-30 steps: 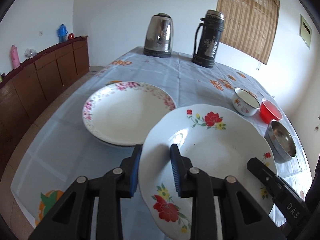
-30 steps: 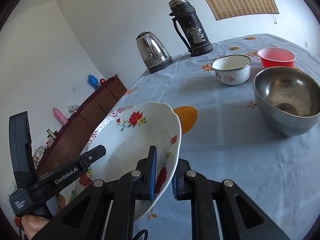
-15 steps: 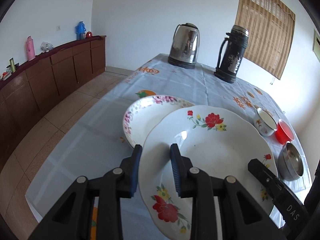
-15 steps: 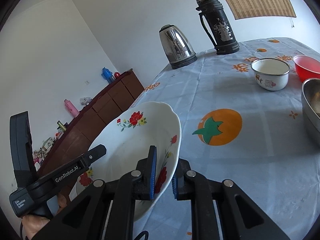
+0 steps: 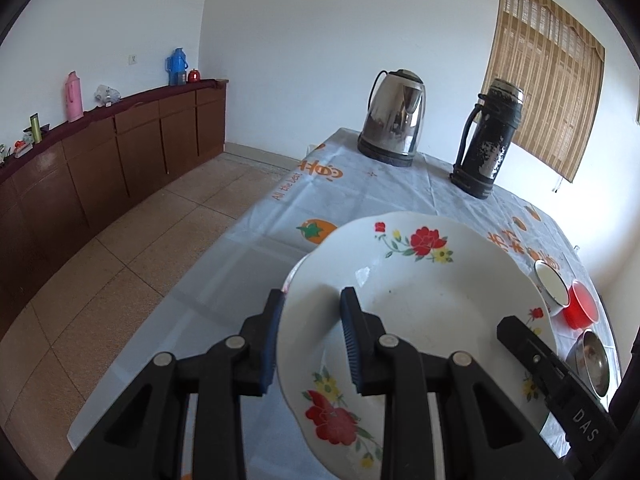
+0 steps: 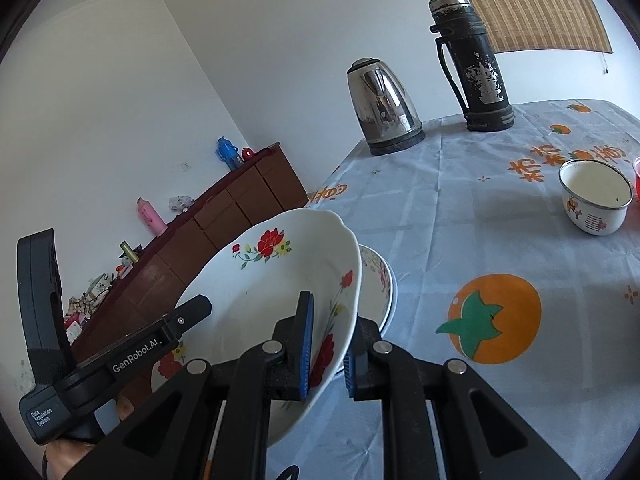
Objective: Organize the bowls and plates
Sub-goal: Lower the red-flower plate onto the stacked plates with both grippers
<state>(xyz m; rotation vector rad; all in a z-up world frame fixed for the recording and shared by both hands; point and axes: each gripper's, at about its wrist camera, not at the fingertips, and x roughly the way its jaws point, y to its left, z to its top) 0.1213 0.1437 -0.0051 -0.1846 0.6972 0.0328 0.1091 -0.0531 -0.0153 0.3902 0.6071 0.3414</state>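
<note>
We had both grippers on one red-flowered plate [image 5: 416, 300], carried above the table [image 5: 400, 184]. The left gripper [image 5: 310, 340] pinched the plate's near-left rim, one blue pad under the rim and one inside on the plate's face. The right gripper [image 6: 326, 344] clamped the opposite rim, fingers narrow with the rim between them. The plate sat tilted in the right wrist view, its left edge higher.

The relation that mattered: a second plate [image 6: 378, 284], pink-flowered, lay flat on the table just below and to the right of the held plate's lower edge. We could not tell whether the two touched. We judged the step as stacking the held plate onto that one, so the coming move called for levelling it and lowering it down, centred over the lower plate. Neither hand was clearly nearer; both shared the load.

View difference: the left wrist view hid the lower plate almost wholly behind the held one, with only a sliver at the left rim. The right wrist view showed its rim clearly. The left wrist view alone showed all three bowls at the far right: the white enamel bowl [image 5: 552, 288], red bowl [image 5: 582, 308] and steel bowl [image 5: 592, 360], well apart from the plates. The kettle [image 5: 394, 118] and flask [image 5: 490, 136] stood at the far end.
</note>
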